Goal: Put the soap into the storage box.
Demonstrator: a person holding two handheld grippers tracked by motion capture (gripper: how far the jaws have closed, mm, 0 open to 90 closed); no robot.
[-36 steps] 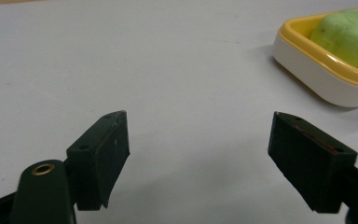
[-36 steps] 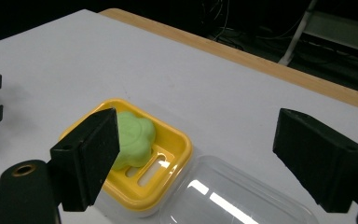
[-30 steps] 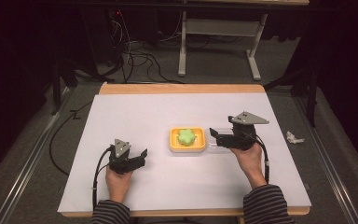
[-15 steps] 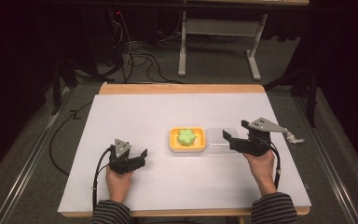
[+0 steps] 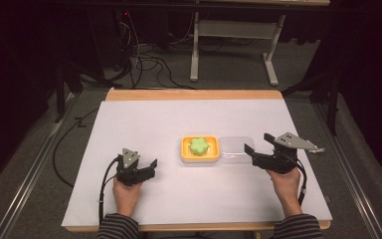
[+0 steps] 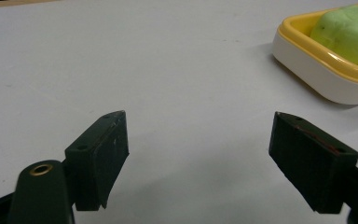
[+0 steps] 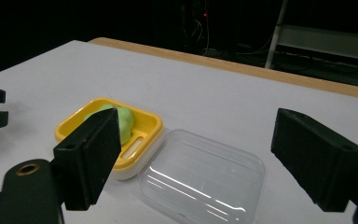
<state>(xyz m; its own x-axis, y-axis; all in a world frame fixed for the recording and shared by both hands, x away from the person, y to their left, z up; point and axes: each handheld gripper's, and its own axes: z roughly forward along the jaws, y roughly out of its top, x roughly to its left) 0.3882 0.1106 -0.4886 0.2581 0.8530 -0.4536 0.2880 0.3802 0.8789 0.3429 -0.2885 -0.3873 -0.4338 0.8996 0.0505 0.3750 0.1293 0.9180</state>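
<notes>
A yellow-rimmed white soap dish holding a green soap sits at the table's middle. A clear plastic lid lies flat against the dish's right side. My right gripper hovers open just right of the lid, jaws pointing left toward it. In the right gripper view the lid lies between and beyond the wide-spread jaws, with the dish and soap to its left. My left gripper rests open on the table, left of the dish. The dish and soap appear at the upper right of the left gripper view.
A white sheet covers the table, with a wooden edge at the far side. Behind the table stand a metal table frame and loose cables on the floor.
My right gripper has drawn back to the right, away from the dish, and now sits past the lid's right edge. The lid lies uncovered on the table. The left gripper has not moved.
</notes>
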